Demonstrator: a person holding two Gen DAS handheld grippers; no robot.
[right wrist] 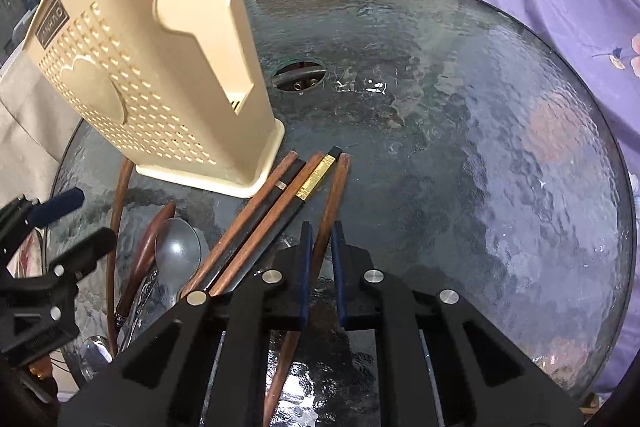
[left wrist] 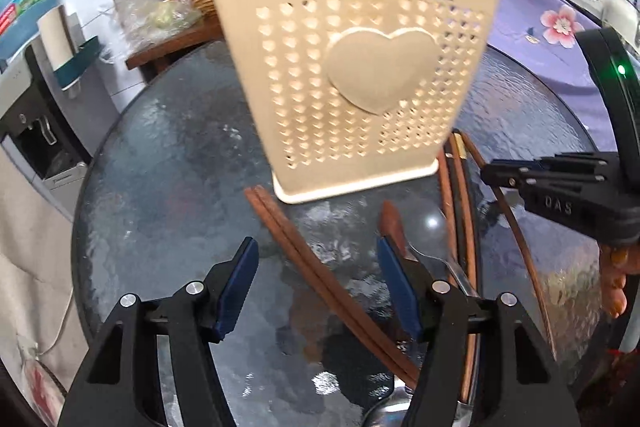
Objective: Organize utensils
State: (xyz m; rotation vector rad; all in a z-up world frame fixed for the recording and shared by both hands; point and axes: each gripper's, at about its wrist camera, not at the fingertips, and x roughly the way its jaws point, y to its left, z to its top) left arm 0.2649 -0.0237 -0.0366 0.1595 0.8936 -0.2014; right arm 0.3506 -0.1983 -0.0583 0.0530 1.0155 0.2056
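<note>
Right claw pinching 1 chopstick: lift level, clear holder. Left claw spread, empty.

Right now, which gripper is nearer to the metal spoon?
Left. The left gripper hangs open just beside the metal spoon; the right gripper, shut on a brown chopstick, is farther away.

- Round glass table, rippled surface, a small hole ahead of the right gripper.
- Cream utensil holder stands ahead of the left gripper.
- Chopsticks and metal spoon lie beside its base.
</note>
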